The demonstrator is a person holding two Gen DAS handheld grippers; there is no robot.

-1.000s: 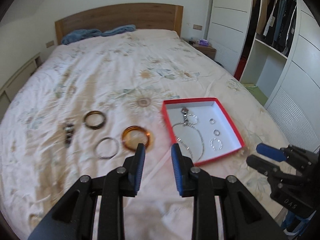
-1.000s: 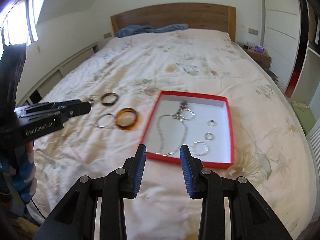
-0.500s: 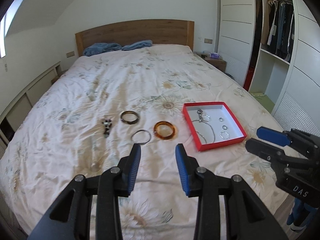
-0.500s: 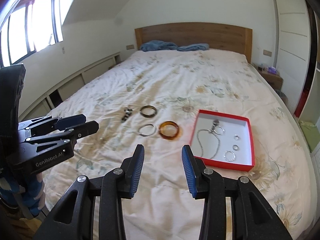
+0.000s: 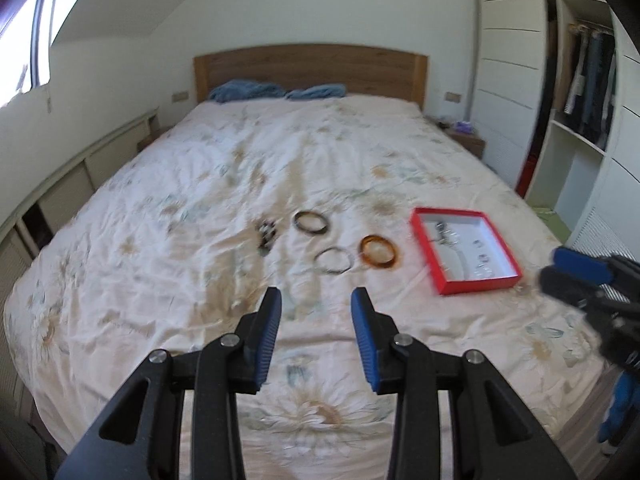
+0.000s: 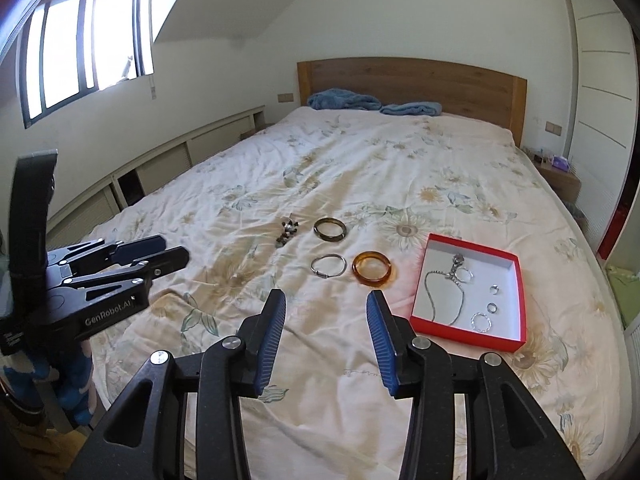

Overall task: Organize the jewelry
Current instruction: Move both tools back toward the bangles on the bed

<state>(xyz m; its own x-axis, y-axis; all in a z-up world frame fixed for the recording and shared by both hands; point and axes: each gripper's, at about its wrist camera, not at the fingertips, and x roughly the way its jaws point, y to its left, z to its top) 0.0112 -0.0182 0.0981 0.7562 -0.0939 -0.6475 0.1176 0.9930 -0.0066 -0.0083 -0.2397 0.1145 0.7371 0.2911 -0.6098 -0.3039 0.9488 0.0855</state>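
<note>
A red box [image 6: 516, 276] with a white inside lies on the bed and holds a silver necklace [image 6: 444, 292] and several small rings. It also shows in the left wrist view [image 5: 424, 248]. Left of it on the bedspread lie an amber bangle [image 6: 372, 269], a silver bangle [image 6: 329, 266], a dark bangle [image 6: 329, 229] and a dark beaded piece [image 6: 288, 232]. My left gripper [image 5: 316, 332] and right gripper [image 6: 326, 330] are both open and empty, held well back above the bed's near part.
The bed [image 6: 400, 160] has a floral cover, a wooden headboard [image 6: 412, 84] and blue cloths [image 6: 344, 101] at its head. A nightstand [image 6: 558, 176] and white wardrobe [image 5: 576, 120] stand to the right. Low cabinets [image 6: 168, 164] and a window lie to the left.
Both grippers have drawn back and risen away from the jewelry, so the box and bangles look smaller and farther. The jewelry has not moved.
</note>
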